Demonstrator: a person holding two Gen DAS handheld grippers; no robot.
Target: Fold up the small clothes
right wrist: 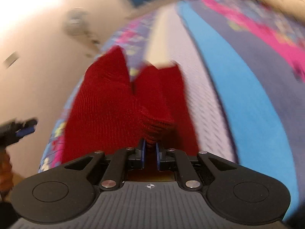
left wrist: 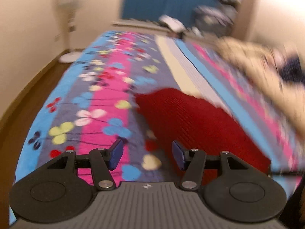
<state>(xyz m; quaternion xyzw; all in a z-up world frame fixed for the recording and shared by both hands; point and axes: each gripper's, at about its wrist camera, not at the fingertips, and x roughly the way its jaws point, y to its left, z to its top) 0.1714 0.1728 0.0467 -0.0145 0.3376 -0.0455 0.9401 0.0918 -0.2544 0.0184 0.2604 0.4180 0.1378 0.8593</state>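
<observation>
Here the red knit garment [left wrist: 192, 126] lies on the bed [left wrist: 106, 80], just ahead of the left claw [left wrist: 146, 153] and running off toward two o'clock in the left wrist view. That claw stands wide with nothing between its blue pads [left wrist: 116, 154]; the pad on the garment's side is at the cloth's near edge, and whether it touches I cannot tell.

In the right wrist view the right claw [right wrist: 150, 153] is pinched narrow on a bunched fold of the red knit garment [right wrist: 114, 103], which rises from the pads toward twelve o'clock and splits into two pointed flaps at about eleven and twelve. The left claw [right wrist: 22, 129] shows small and blurred at nine o'clock of that view, well apart from the cloth.

The bed's left edge drops off toward nine o'clock in the left wrist view, with wooden floor [left wrist: 38, 82] and a pale wall beyond, and a white standing fan [left wrist: 70, 28] at eleven o'clock. A broad stretch of bedspread lies bare from ten to twelve o'clock. At two to three o'clock a blurred beige cloth [left wrist: 257, 61] lies on the bed.

The garment is a ribbed, thick knit, deep red, soft and creased where gripped. The bedspread is a flat printed cloth in blue, pink and grey stripes with heart-shaped petals, plus a plain cream and white band [left wrist: 183, 64]. The claws are matte black with ridged grey bodies
</observation>
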